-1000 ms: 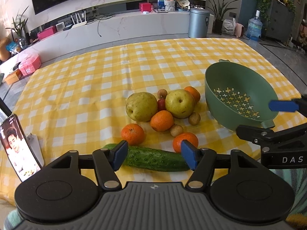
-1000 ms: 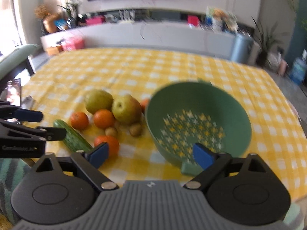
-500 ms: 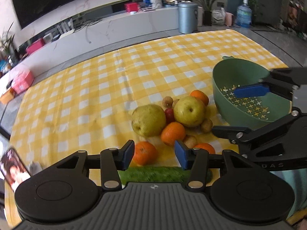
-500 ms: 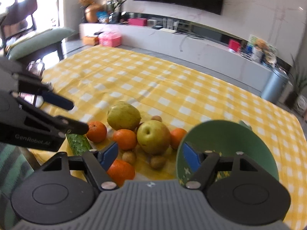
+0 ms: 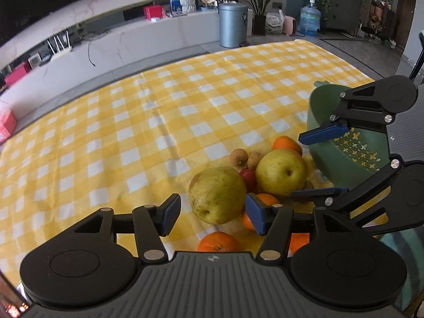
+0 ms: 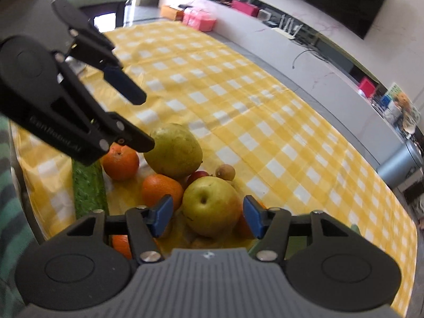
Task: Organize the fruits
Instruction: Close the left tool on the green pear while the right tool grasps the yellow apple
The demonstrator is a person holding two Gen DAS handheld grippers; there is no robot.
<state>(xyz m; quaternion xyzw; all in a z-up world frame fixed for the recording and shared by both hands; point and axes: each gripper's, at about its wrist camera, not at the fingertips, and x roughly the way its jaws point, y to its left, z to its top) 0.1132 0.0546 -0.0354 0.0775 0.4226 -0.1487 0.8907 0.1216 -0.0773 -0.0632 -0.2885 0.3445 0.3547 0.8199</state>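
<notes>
Since the earlier frames both grippers have advanced from the near edge of the bench toward the fruit pile, and the cucumber [image 6: 88, 190] has dropped out of the left wrist view. The left gripper [image 5: 212, 213] fingers have just been opening; they stand released on either side of the greener pear [image 5: 217, 194], with no visible contact. The right gripper [image 6: 206, 216] fingers have just been closing; they flank the yellow pear [image 6: 210, 206], a gap visible at each pad, so released.

Item count on the yellow checked cloth [image 5: 159, 122]:
- Pears: 2, touching the cluster centre.
- Oranges: 4 partly visible in the left wrist view, one [image 5: 286, 143] behind the yellow pear, one [image 5: 218, 241] at the near edge; a fifth cannot be confirmed.
- Small brown round fruits: 2 clearly visible [image 5: 238, 157], behind the pears; others may be hidden.
- Small red fruit [image 5: 249, 177]: 1, between the two pears.
- Cucumber: 1, left of the pile in the right wrist view.
- Green colander [image 5: 344, 164]: 1, just beside the pile, no fruit visible in it.
</notes>
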